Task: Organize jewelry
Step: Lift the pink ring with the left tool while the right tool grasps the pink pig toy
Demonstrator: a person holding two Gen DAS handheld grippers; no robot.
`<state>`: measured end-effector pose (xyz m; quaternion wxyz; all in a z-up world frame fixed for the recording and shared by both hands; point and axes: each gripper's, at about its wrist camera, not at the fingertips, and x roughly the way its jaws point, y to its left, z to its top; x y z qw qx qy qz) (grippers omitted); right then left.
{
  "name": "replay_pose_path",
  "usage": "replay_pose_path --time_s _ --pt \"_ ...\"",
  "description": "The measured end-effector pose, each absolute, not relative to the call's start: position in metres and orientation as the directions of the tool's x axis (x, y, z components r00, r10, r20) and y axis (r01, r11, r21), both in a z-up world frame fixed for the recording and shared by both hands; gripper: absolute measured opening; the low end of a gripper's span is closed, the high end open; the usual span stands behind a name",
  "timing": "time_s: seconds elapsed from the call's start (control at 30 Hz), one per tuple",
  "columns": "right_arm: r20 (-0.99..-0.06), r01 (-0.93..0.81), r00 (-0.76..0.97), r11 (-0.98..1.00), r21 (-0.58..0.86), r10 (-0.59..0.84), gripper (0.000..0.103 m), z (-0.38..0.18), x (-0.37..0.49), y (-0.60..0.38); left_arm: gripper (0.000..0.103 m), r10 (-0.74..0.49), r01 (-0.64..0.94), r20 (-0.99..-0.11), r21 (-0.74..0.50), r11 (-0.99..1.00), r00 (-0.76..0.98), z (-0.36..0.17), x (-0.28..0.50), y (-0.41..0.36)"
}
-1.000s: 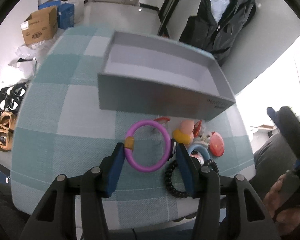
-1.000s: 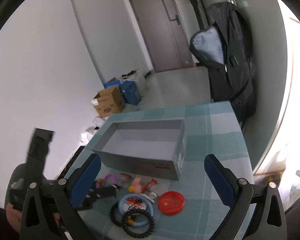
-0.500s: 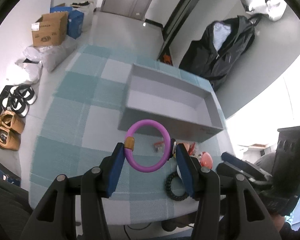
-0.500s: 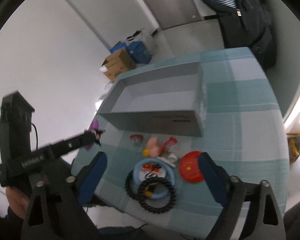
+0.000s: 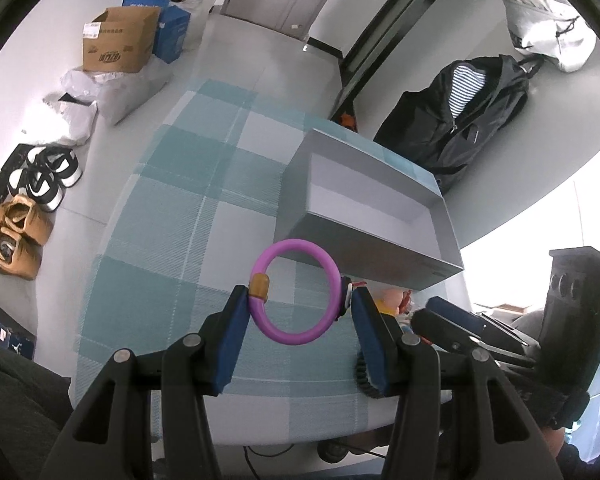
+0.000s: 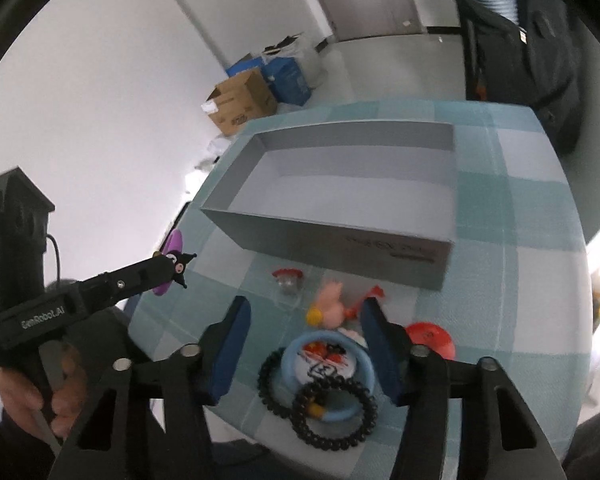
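My left gripper (image 5: 298, 300) is shut on a purple bracelet (image 5: 284, 330) with an orange bead and a small black charm, held above the table in front of the empty grey box (image 5: 374, 216). In the right wrist view the left gripper (image 6: 168, 270) shows at the left with the bracelet (image 6: 173, 245) edge-on. My right gripper (image 6: 306, 322) is open and empty above a pile of jewelry: a blue bangle (image 6: 364, 368), black coil bands (image 6: 336, 416), a pink figure (image 6: 329, 304), a red disc (image 6: 430, 338). The box (image 6: 340, 240) lies just beyond the pile.
The table has a teal checked cloth (image 5: 172, 220). Its near edge is close under both grippers. On the floor to the left are shoes (image 5: 16, 232), cardboard boxes (image 5: 118, 42) and bags. A black jacket (image 5: 460, 116) hangs behind the table.
My left gripper has lifted the purple bracelet off the table and risen higher. My right gripper has lowered over the jewelry pile, with its jaws narrower than before.
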<state>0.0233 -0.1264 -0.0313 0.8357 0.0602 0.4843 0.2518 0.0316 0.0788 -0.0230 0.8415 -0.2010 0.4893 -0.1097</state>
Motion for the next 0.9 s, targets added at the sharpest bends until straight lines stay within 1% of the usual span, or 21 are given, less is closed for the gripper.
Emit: replay_pose_path --time_s 0.2,0.33,0.4,0.47,0.57,0.73,0.9 --pt "-0.818 -0.386 0.378 0.877 0.287 0.434 0.047 -0.04 0.031 -0.11 0.047 -0.378 -0.007 -0.776 -0.441 0.897 0.505 -0.022 0.031 0.083" --pt "-0.84 -0.401 0.376 0.886 0.234 0.392 0.035 -0.043 0.035 -0.103 0.047 -0.377 -0.018 -0.779 -0.445 0.895 0.501 -0.024 0.032 0.088" --pt "-0.849 -0.41 0.378 0.889 0.204 0.369 0.031 -0.044 0.036 -0.1 0.047 -0.377 -0.021 -0.78 -0.446 0.895 0.5 -0.024 0.032 0.089" --pt "-0.858 -0.418 0.379 0.891 0.174 0.345 0.024 -0.045 0.036 -0.095 0.047 -0.375 -0.022 -0.779 -0.445 0.895 0.502 -0.024 0.032 0.09" --pt "-0.868 -0.433 0.39 0.893 0.12 0.306 0.022 -0.046 0.035 -0.091 0.047 -0.367 -0.025 -0.782 -0.438 0.899 0.504 -0.024 0.032 0.09" --pt "-0.869 -0.439 0.389 0.891 0.116 0.305 0.021 -0.045 0.037 -0.093 0.047 -0.36 -0.021 -0.786 -0.428 0.904 0.502 -0.024 0.032 0.089" --pt "-0.855 -0.413 0.372 0.889 0.196 0.361 0.021 -0.044 0.04 -0.099 0.047 -0.349 -0.018 -0.787 -0.415 0.91 0.509 -0.024 0.031 0.087"
